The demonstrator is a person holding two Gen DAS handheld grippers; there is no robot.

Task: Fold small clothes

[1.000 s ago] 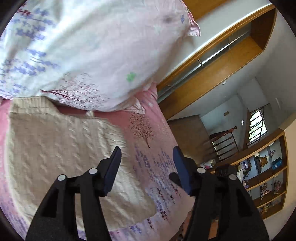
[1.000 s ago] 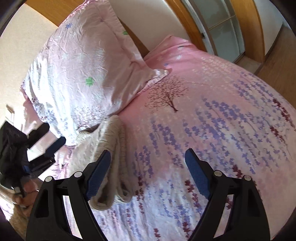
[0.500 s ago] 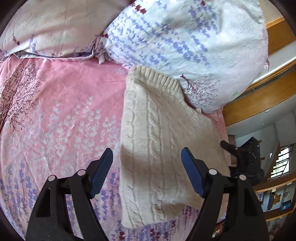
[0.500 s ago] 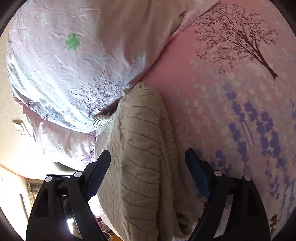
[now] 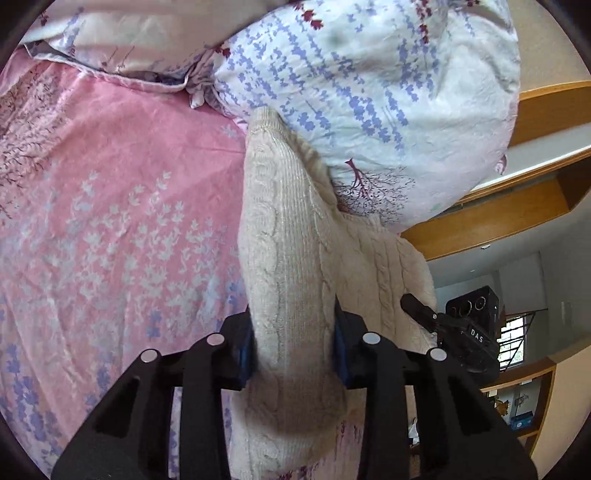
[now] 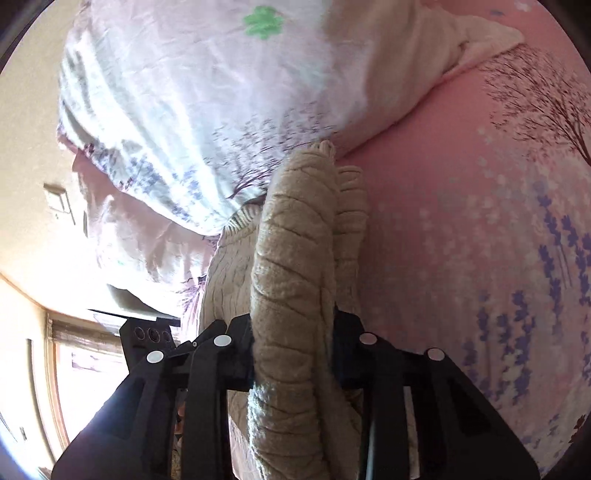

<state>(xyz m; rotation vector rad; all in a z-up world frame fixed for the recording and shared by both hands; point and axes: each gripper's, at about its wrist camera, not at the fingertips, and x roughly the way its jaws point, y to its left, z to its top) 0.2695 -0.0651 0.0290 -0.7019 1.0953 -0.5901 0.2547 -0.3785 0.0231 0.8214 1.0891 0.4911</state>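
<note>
A folded cream cable-knit sweater (image 5: pixel 284 236) lies on the pink floral bed sheet, its far end against a pillow. My left gripper (image 5: pixel 293 347) is shut on the sweater's near edge, with thick knit bunched between its jaws. In the right wrist view my right gripper (image 6: pixel 293 350) is shut on the opposite edge of the same sweater (image 6: pixel 291 258). The right gripper (image 5: pixel 443 325) also shows in the left wrist view, at the sweater's far side. The left gripper's body (image 6: pixel 151 339) shows in the right wrist view, beyond the sweater.
A white pillow with blue and purple flower print (image 5: pixel 369 92) leans over the sweater's far end. A second pillow (image 5: pixel 129 33) lies to its left. The pink sheet (image 5: pixel 110 221) spreads left of the sweater. A wooden headboard (image 5: pixel 517 199) and shelves (image 5: pixel 524 406) stand beyond the bed.
Both grippers moved in onto the sweater's edges and closed on them; they were open half a second ago. The knit now bunches up between each pair of jaws.
</note>
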